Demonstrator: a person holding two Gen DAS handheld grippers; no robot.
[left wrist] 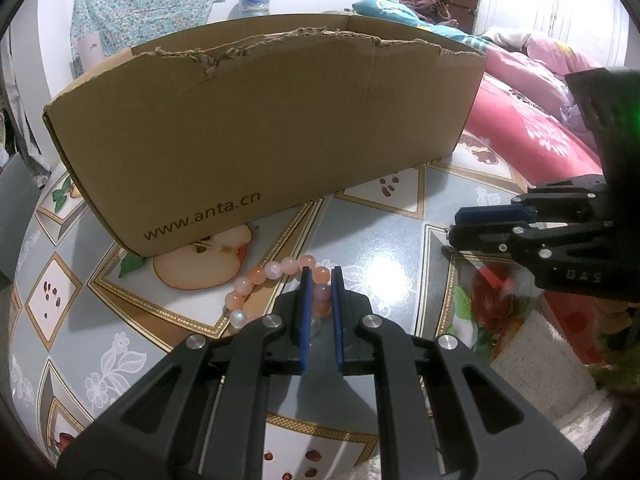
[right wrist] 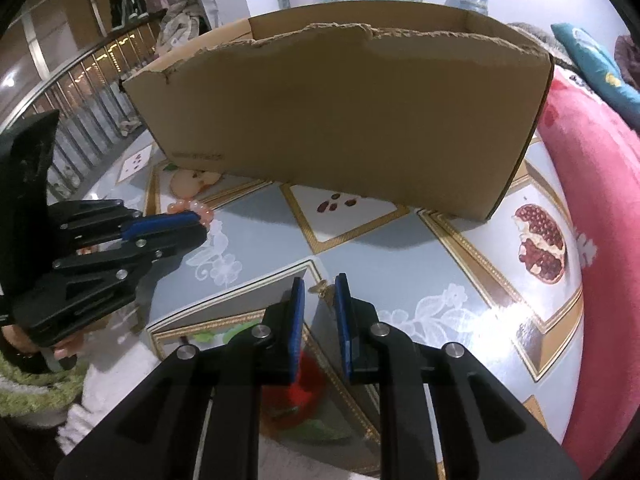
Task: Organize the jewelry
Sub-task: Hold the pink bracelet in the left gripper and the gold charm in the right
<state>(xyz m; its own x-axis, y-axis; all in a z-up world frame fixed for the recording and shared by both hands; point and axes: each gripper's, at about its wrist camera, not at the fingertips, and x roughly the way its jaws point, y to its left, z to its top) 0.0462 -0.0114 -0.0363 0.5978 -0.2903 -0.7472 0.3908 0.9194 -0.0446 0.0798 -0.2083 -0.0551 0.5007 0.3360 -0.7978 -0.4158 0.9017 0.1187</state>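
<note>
My left gripper (left wrist: 321, 276) is clenched on the bead bracelet (left wrist: 276, 284), its blue pads pressing one side of the ring. The bracelet lies on the table (left wrist: 380, 248), on the shiny cloth with fruit pictures, just in front of the near wall of the cardboard box (left wrist: 260, 132), beside the printed apple slice. My right gripper (right wrist: 320, 284) is to the right, well apart from the bracelet, pointing down at the table. Its jaws stand a little apart and hold nothing. A small golden thing (right wrist: 321, 289) lies on the table at its tips; I cannot tell what it is. Pink bedding (left wrist: 532, 136) is far right.
</note>
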